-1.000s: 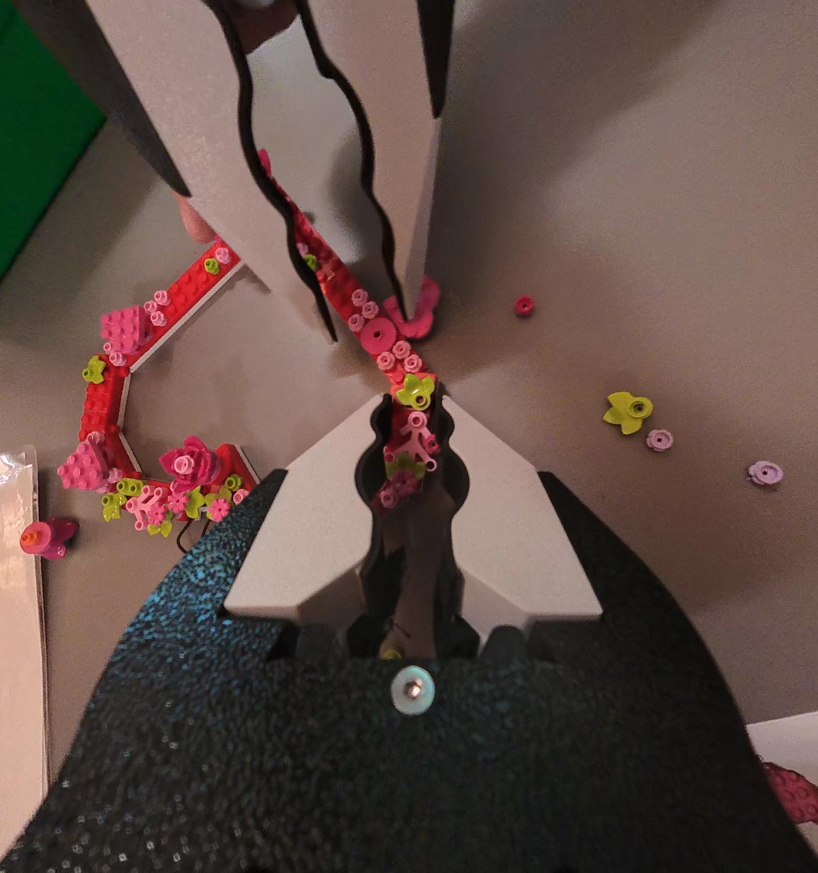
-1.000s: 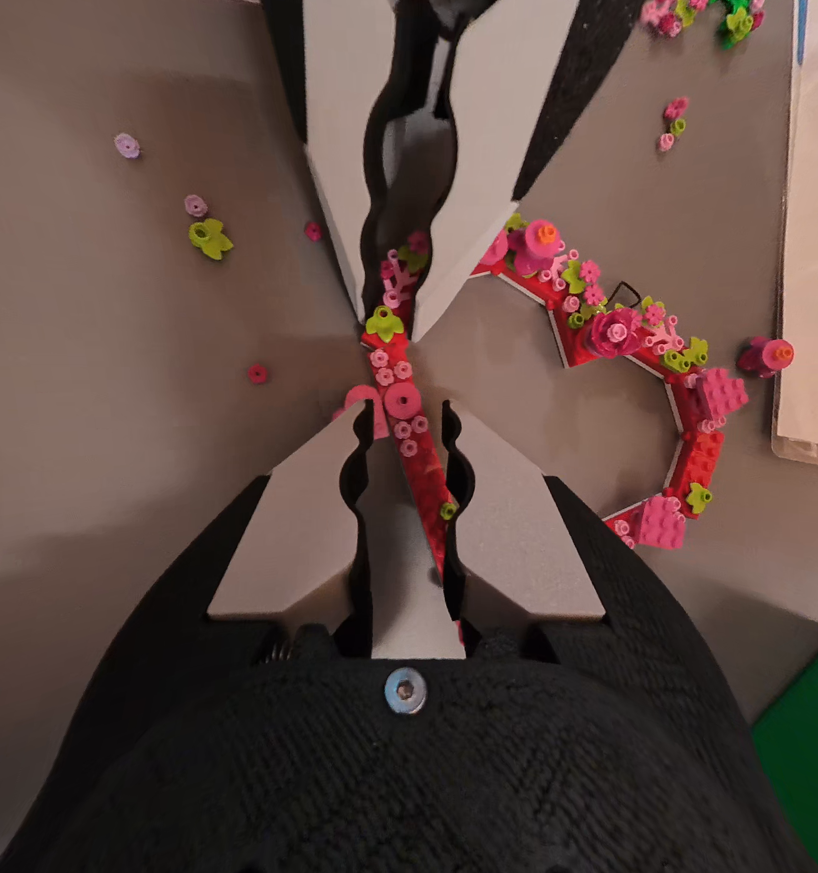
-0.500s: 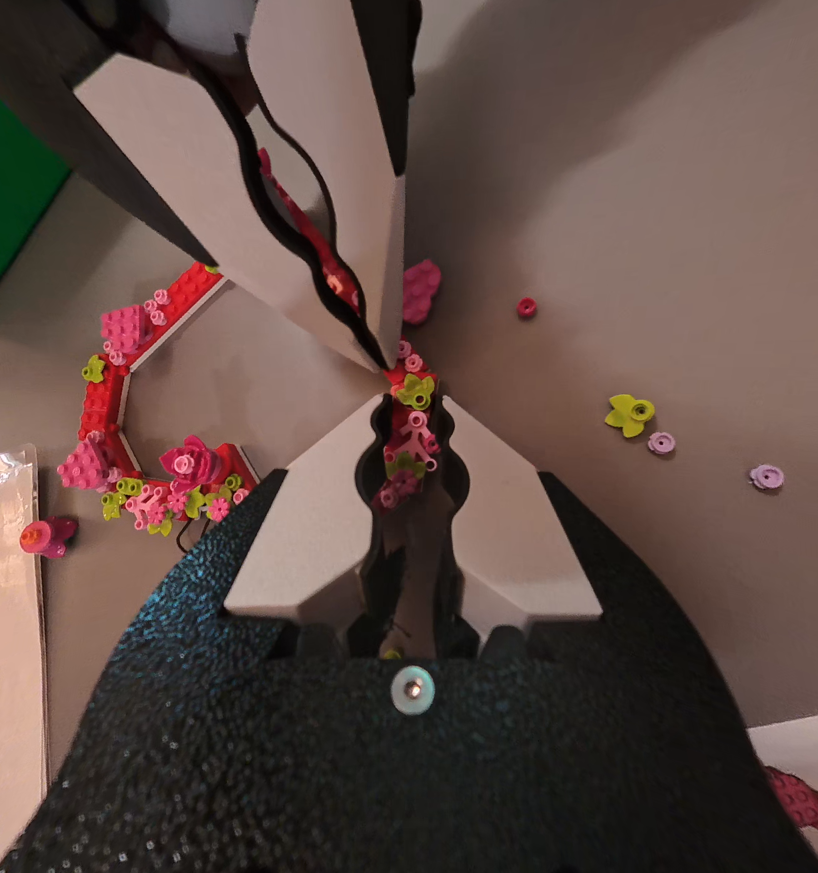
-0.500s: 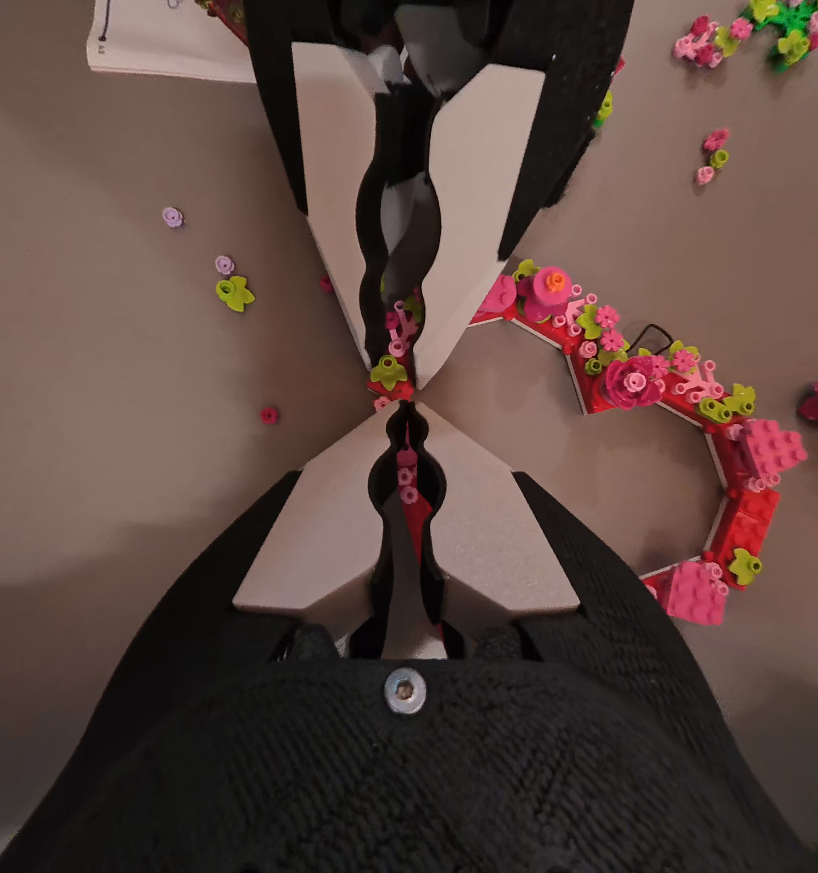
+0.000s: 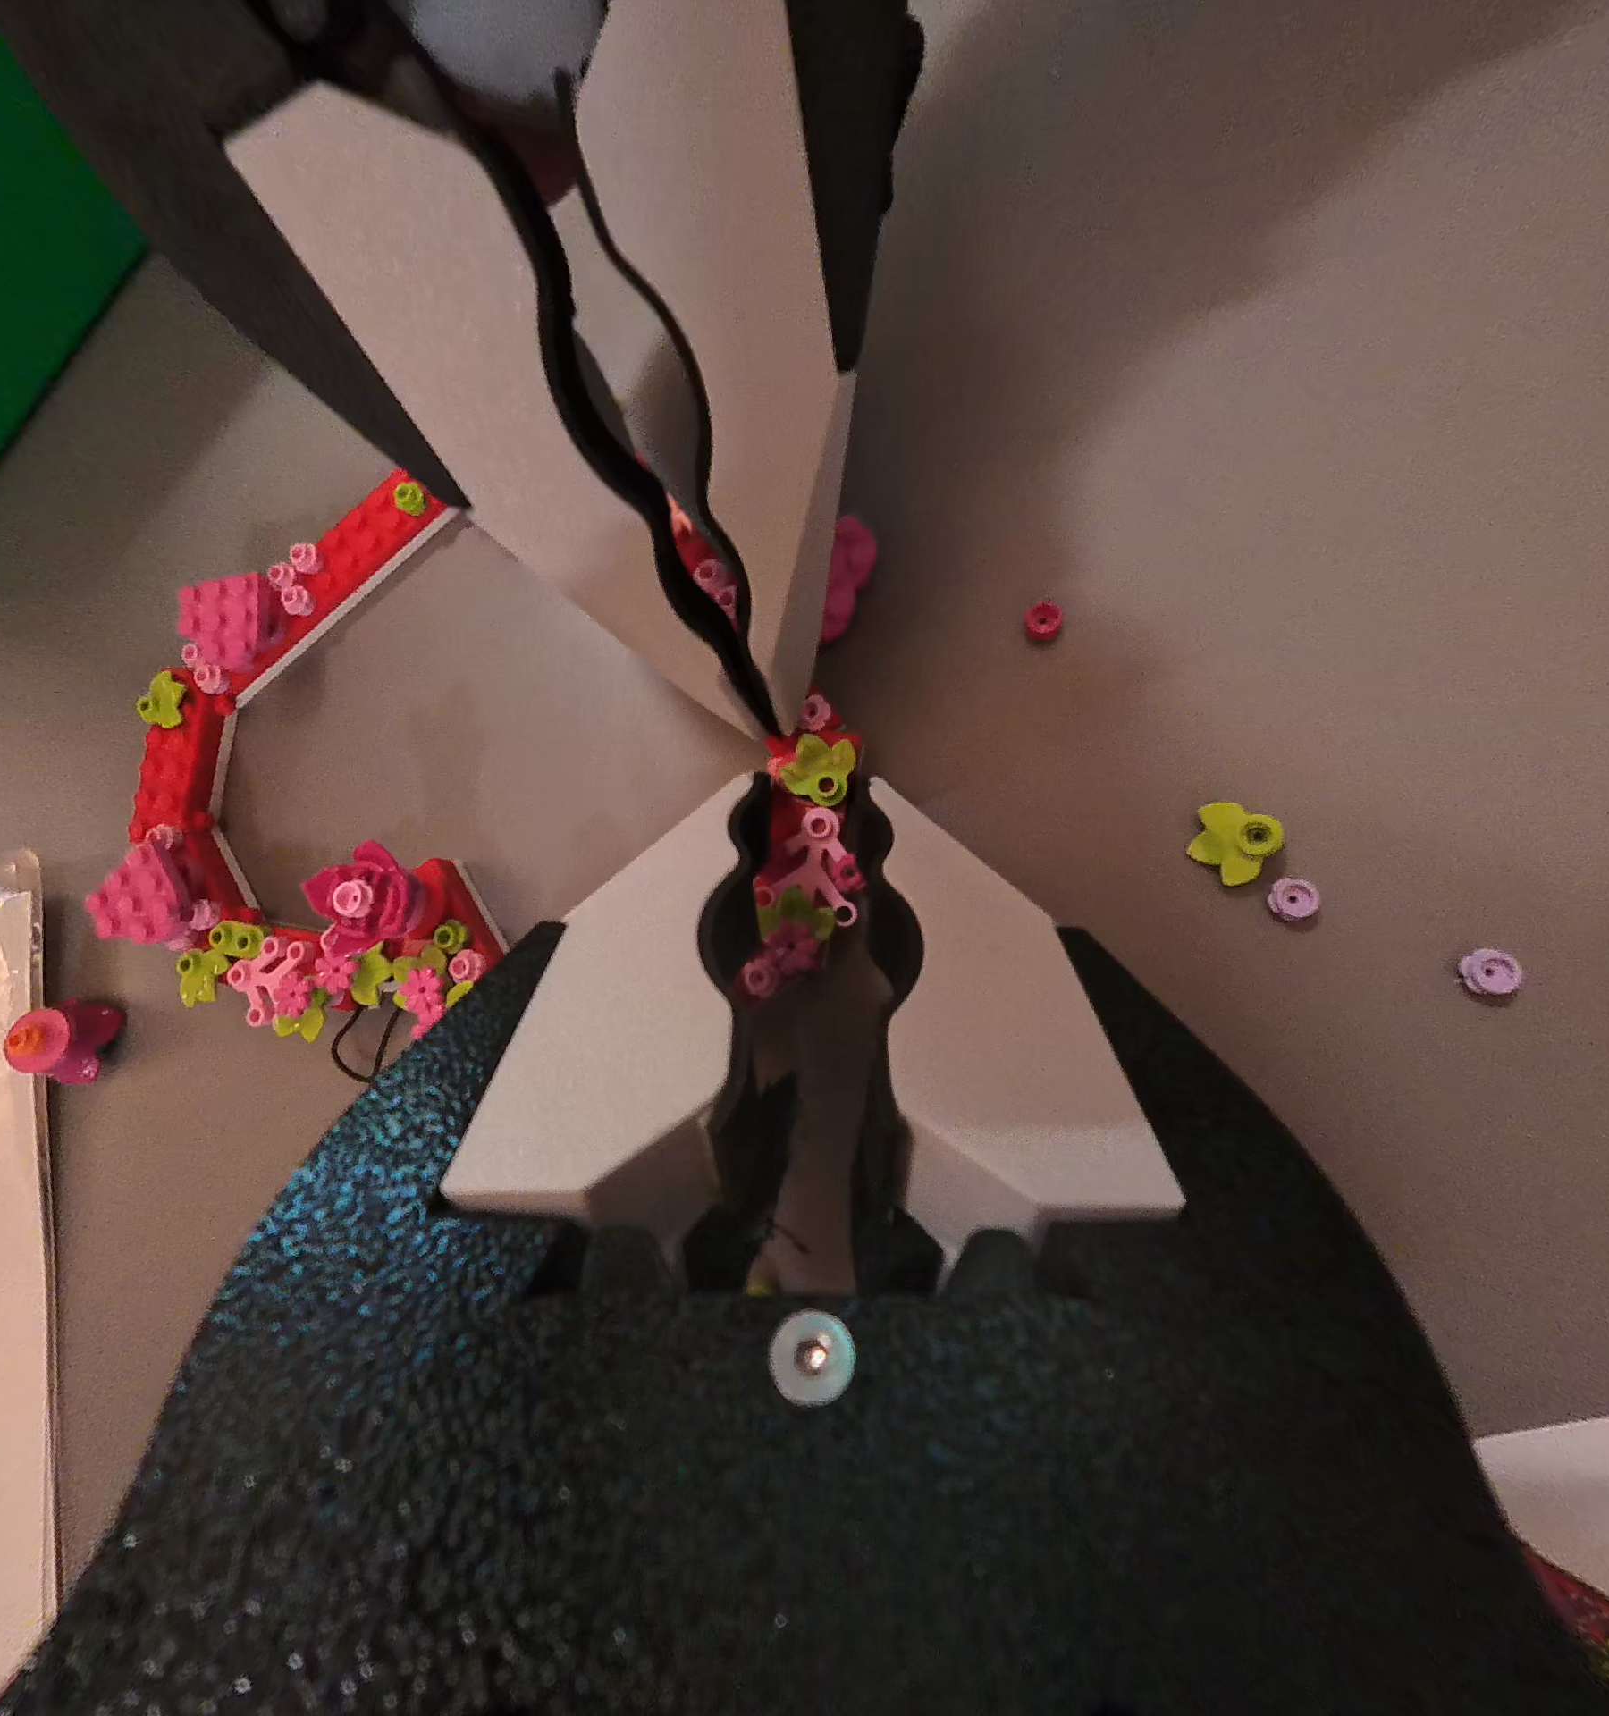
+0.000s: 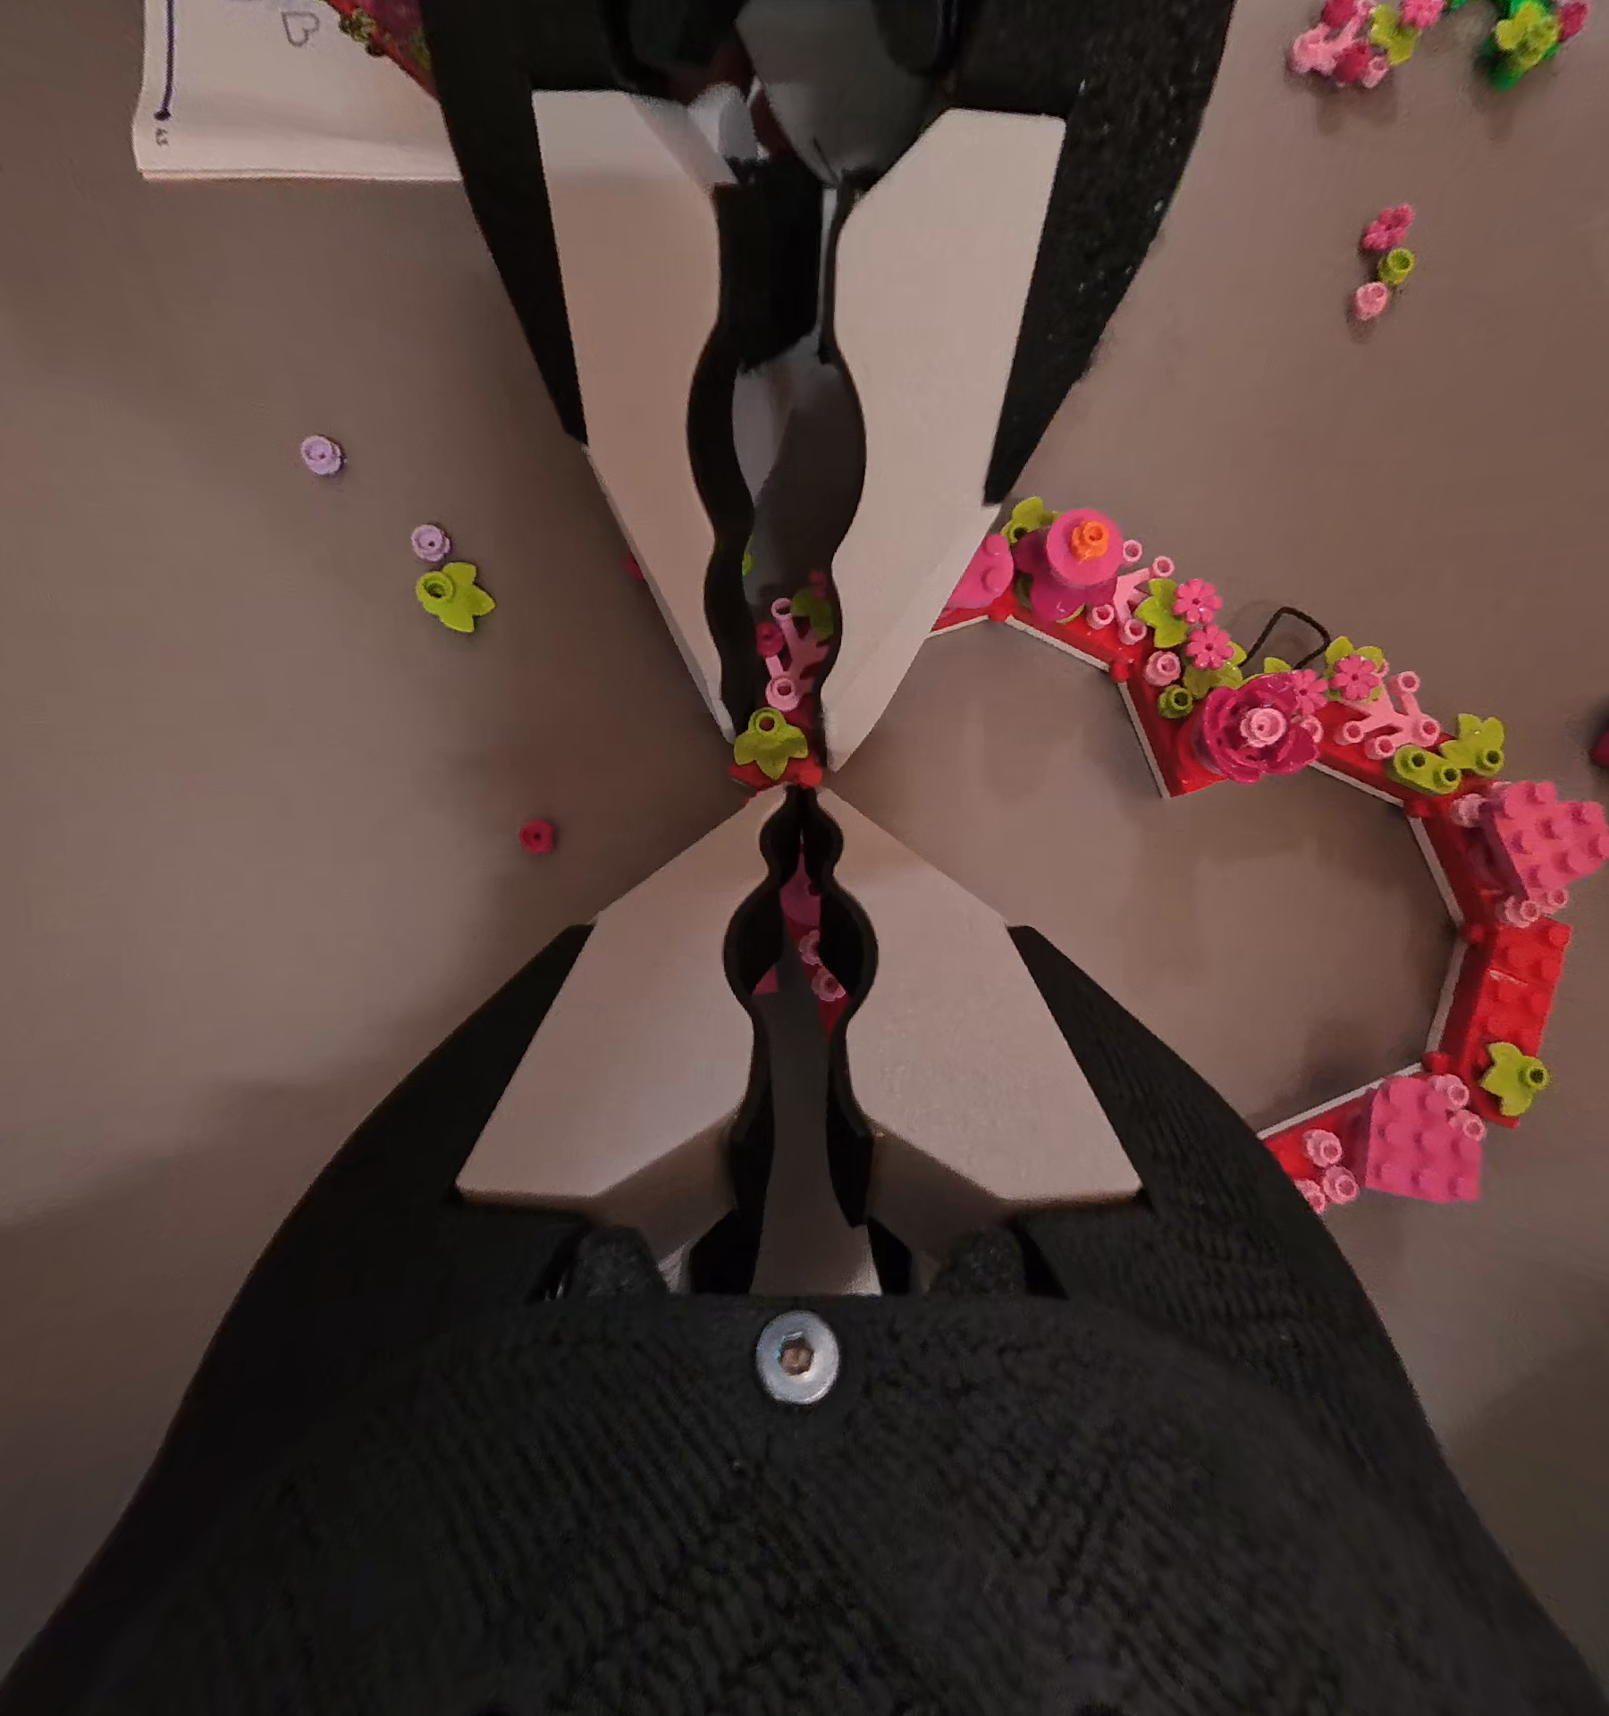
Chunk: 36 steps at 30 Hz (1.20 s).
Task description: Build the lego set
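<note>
Red flower-studded plastic lego heart frame [image 5: 805, 840]: both the left gripper [image 5: 810, 789] and the right gripper [image 6: 796, 803] pinch it; press squarely, avoid twisting.

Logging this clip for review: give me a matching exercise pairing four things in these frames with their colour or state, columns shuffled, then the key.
Things:
1. left gripper
2. loose leaf piece
3. small round stud
4. two flower studs

States:
A. lilac, lying loose on the table
B. lime green, lying beside a lilac stud
C. shut on the red lego strip
D. dark red, lying alone on the table

Pairs: 1-C, 2-B, 3-D, 4-A
</note>
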### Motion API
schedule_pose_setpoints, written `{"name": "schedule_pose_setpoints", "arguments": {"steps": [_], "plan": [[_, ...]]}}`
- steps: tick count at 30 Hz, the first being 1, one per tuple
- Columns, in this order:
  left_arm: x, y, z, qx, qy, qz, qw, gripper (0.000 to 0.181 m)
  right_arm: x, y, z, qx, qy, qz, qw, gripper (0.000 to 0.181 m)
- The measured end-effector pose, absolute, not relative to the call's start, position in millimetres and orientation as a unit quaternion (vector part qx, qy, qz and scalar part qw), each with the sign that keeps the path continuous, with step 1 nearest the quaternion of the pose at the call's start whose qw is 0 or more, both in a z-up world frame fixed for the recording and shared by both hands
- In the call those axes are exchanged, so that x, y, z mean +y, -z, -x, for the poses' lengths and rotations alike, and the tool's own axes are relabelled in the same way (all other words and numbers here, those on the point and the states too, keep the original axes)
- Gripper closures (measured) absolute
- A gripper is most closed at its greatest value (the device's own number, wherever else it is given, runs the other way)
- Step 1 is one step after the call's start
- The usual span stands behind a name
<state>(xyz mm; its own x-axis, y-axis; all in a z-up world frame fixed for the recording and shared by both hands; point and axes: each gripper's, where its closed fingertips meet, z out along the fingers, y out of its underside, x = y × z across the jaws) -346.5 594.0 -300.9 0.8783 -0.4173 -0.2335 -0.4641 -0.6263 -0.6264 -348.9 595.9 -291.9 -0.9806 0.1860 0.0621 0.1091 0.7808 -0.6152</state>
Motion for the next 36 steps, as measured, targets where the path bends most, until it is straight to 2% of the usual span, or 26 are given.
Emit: {"name": "schedule_pose_setpoints", "arguments": {"steps": [3, 8, 12, 16, 19, 32, 36], "plan": [[594.0, 300.8, 346.4, 0.244, -0.032, 0.901, 0.357, 0.165, 600.8, 277.8, 350.6, -0.929, -0.35, 0.084, 0.083, 0.173], [594.0, 300.8, 346.5, 0.242, -0.031, 0.902, 0.355, 0.165, 618.0, 291.6, 348.4, -0.951, -0.289, 0.075, 0.075, 0.155], [594.0, 300.8, 346.5, 0.24, -0.031, 0.903, 0.355, 0.165, 615.2, 292.1, 348.7, -0.951, -0.294, 0.082, 0.051, 0.172], [594.0, 300.8, 346.6, 0.239, -0.03, 0.904, 0.354, 0.165, 604.8, 285.7, 347.9, -0.94, -0.329, 0.085, 0.033, 0.171], [594.1, 300.8, 346.5, 0.239, -0.03, 0.904, 0.354, 0.165, 599.5, 284.8, 351.5, -0.937, -0.336, 0.085, 0.041, 0.181], [597.0, 300.8, 345.2, 0.234, -0.033, 0.906, 0.351, 0.165, 600.6, 290.3, 351.0, -0.938, -0.328, 0.095, 0.049, 0.181], [597.3, 300.5, 345.2, 0.233, -0.035, 0.905, 0.354, 0.165, 610.0, 272.3, 340.1, -0.921, -0.366, 0.127, 0.04, 0.154]]}}
